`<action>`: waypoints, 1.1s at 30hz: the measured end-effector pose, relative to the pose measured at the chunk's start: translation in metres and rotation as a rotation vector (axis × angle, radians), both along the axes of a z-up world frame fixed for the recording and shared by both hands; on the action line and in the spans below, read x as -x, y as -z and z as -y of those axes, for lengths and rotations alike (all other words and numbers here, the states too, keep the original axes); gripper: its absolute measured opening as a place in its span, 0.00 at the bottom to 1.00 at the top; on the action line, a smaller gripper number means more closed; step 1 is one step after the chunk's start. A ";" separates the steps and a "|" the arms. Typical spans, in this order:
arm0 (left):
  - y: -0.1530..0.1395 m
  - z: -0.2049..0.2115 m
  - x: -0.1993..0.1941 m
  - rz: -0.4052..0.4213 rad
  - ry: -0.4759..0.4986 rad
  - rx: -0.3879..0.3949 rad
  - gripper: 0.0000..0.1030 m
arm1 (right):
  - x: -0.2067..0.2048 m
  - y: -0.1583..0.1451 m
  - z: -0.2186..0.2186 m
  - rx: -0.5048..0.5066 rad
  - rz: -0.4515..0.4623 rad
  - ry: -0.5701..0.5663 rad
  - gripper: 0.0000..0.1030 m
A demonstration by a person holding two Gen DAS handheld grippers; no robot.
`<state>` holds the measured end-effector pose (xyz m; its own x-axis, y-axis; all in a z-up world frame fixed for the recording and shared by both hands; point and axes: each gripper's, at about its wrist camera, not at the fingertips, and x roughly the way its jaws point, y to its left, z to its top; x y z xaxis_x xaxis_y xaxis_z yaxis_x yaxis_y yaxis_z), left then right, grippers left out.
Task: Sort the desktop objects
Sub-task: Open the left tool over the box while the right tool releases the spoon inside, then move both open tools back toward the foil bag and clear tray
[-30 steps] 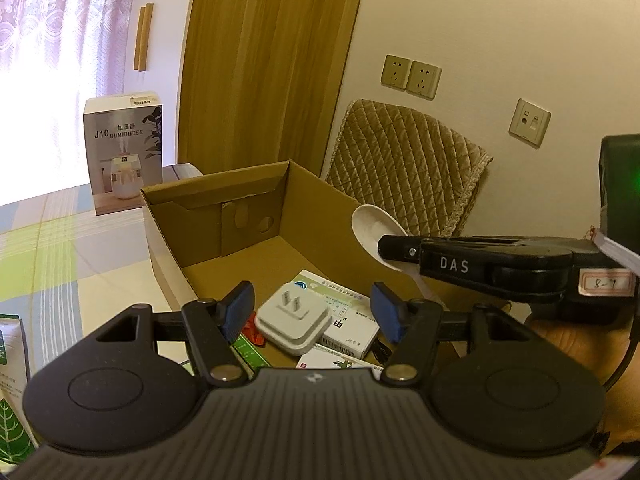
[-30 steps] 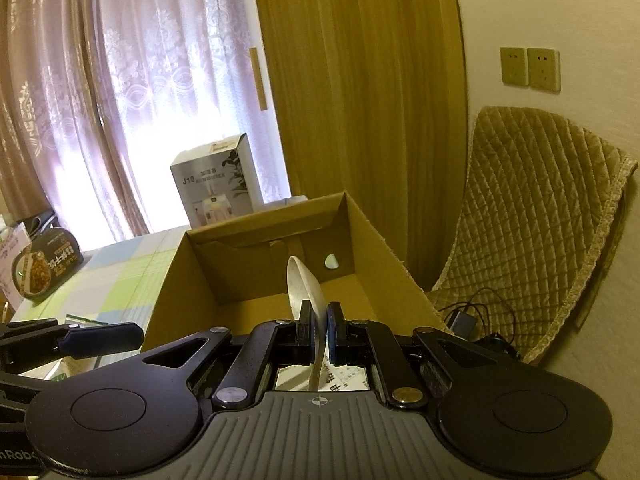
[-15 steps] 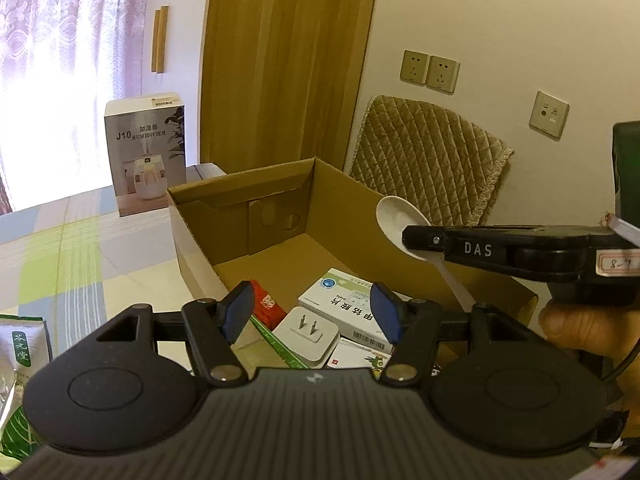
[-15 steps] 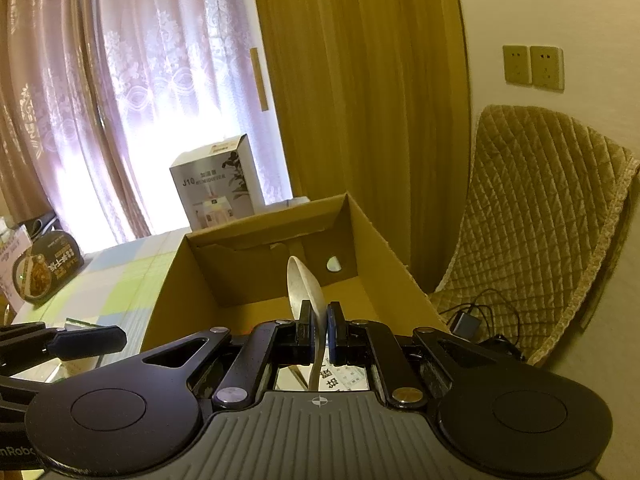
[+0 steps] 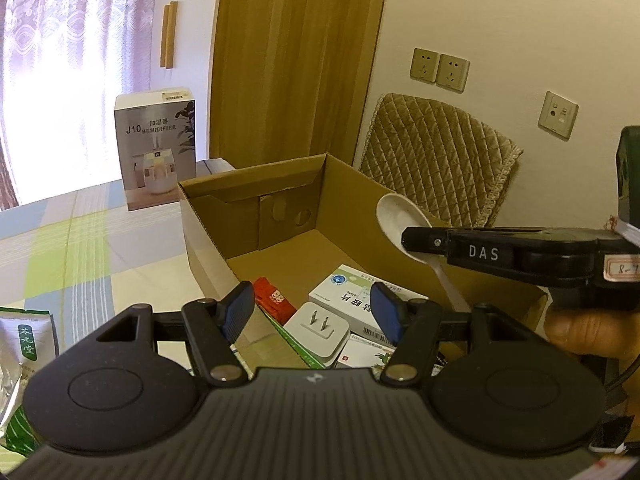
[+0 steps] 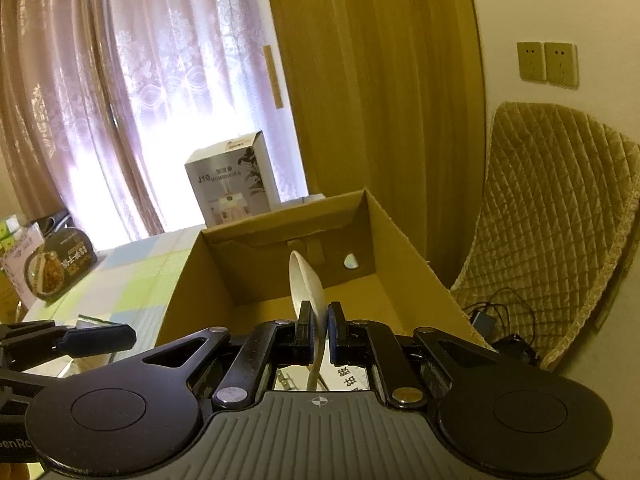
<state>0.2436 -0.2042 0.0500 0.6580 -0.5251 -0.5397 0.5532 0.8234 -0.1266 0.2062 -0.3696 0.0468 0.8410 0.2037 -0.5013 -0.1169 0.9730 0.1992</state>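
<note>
Desk (image 5: 100,240) with open box (image 5: 256,184), right of centre, already holding cartons (image 5: 352,292), a plug (image 5: 316,330) and a red packet (image 5: 274,298). Right tool (image 6: 319,322), clamped on a white spoon (image 6: 306,284), hangs above the box. Left tool (image 5: 314,316) gapes wide, empty. Spoon not yet dropped; pouch (image 5: 20,344) and bowl (image 6: 60,264) remain outside.

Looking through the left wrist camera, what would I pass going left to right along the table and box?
Green tea packet → white humidifier carton → red packet → white plug adapter → white plastic spoon → right hand-held gripper.
</note>
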 end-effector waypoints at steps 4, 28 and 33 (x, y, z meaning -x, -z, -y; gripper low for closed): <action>0.000 -0.003 0.000 0.000 -0.008 -0.001 0.57 | 0.001 0.000 0.004 -0.015 0.012 0.024 0.26; -0.008 -0.072 0.006 0.030 -0.126 -0.024 0.58 | 0.013 -0.014 -0.030 -0.038 0.091 -0.025 0.55; -0.005 -0.096 0.008 0.025 -0.164 -0.042 0.59 | 0.016 -0.018 -0.053 -0.032 0.126 -0.072 0.62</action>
